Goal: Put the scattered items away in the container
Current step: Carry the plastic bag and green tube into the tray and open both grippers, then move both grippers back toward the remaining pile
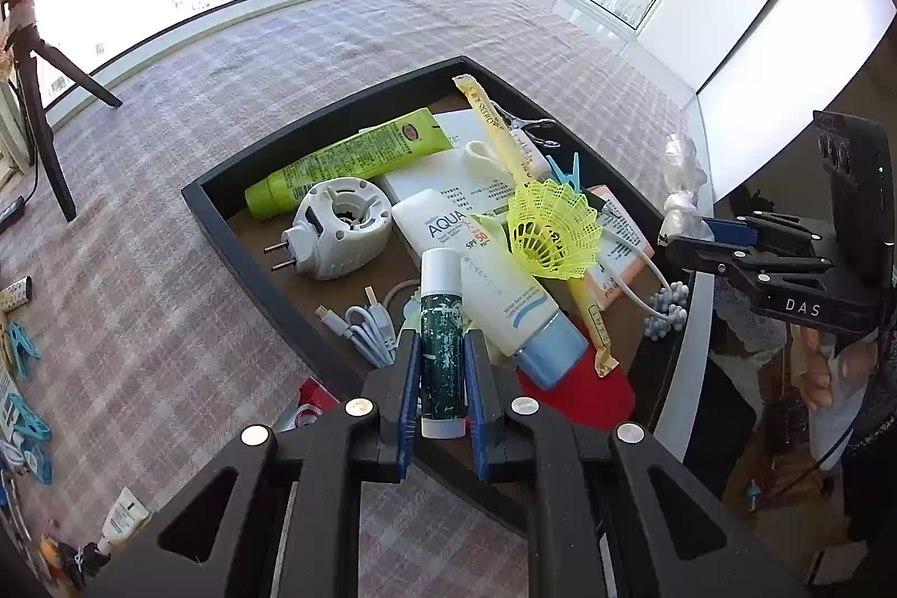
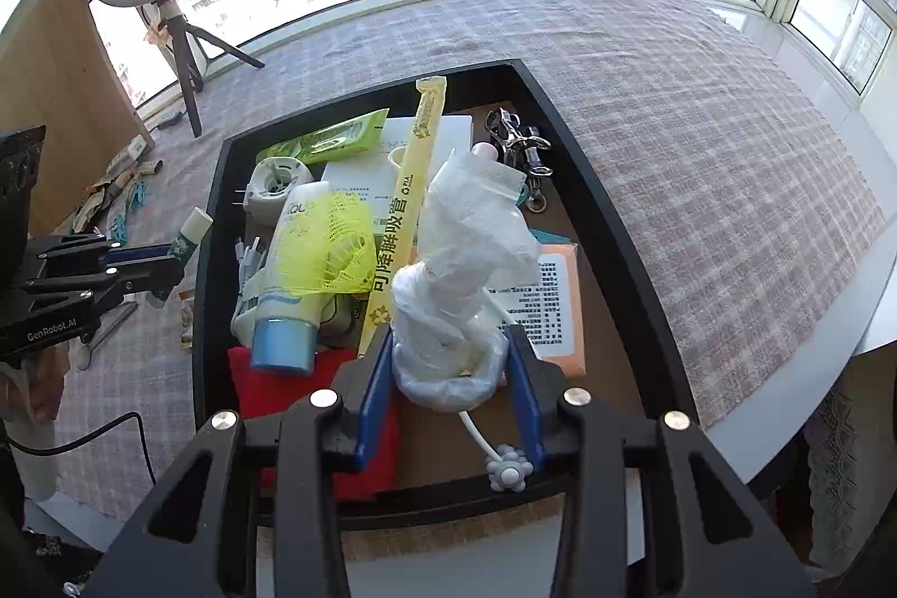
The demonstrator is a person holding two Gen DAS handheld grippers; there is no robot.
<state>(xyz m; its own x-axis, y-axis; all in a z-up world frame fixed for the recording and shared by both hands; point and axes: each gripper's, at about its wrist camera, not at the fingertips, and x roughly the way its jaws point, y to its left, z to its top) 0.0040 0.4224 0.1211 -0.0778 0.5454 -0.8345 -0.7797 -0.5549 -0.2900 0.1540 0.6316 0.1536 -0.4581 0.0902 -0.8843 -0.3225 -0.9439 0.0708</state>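
Black rectangular tray with raised walls (image 1: 241, 228) sits on the pink checked tablecloth (image 1: 168, 295), near the table's right edge; white window sill runs along the far side. Tray nearly full: lime-green squeeze tube (image 1: 347, 161) at far left, white round plug-in device (image 1: 342, 228) beside it, white sunscreen tube with blue cap (image 1: 493, 290) in the middle, yellow mesh shuttlecock (image 1: 555, 228) on top, long yellow wrapped straw (image 1: 521, 183) lying diagonally, white coiled cable (image 1: 364, 329) at the near left corner. Open cloth far of the tray and to its left; more loose items, blue clips (image 1: 22, 346) among them, lie at the far left table edge.

Left gripper (image 1: 443, 362) over the tray's near left wall, blue pads narrowly apart and clamped on a slim dark-green stick with white caps (image 1: 443, 346), held upright along the fingers.

Right gripper (image 2: 448, 374) above the tray's near right part, jaws about half open, pressing on a crumpled clear plastic bag bundle (image 2: 454, 273) that sticks out ahead of the fingers. Both held items are in the air, not in the tray.
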